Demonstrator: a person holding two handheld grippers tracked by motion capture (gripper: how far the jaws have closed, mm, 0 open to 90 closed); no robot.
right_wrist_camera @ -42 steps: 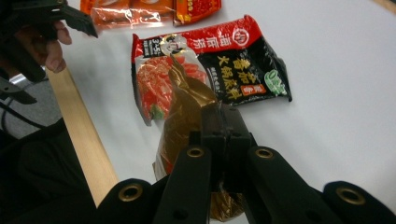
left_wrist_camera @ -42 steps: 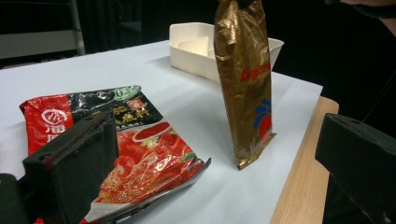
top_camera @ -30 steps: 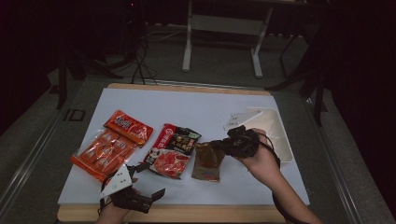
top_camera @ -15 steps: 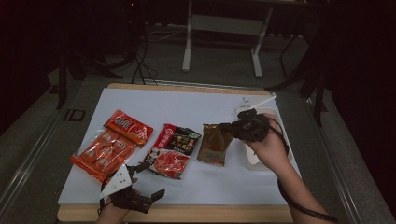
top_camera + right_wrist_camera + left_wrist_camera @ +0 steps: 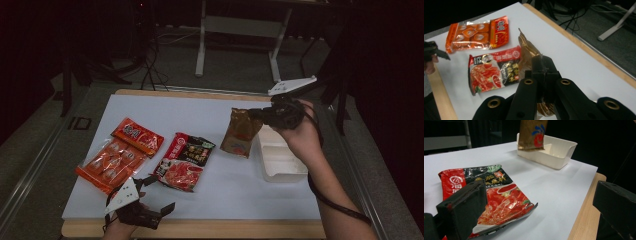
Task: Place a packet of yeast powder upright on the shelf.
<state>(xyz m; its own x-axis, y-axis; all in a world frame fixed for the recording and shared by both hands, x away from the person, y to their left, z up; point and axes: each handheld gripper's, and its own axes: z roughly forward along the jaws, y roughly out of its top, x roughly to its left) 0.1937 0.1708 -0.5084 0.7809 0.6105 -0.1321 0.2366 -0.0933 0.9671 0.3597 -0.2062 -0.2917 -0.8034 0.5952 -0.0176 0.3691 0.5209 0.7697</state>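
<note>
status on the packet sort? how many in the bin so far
Done: nothing in the white bin that I can see; its visible compartments look empty. In hand: the right gripper is shut on the brown packet, held in the air by the bin's edge. Left: the red-and-black packet and the orange packet lie on the table. The left gripper is open and idle.

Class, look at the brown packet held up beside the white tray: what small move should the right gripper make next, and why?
Probably carry the brown foil packet a little rightwards over the white plastic tray, since the right gripper holds it lifted just beside the tray's rim, not yet above it.
</note>
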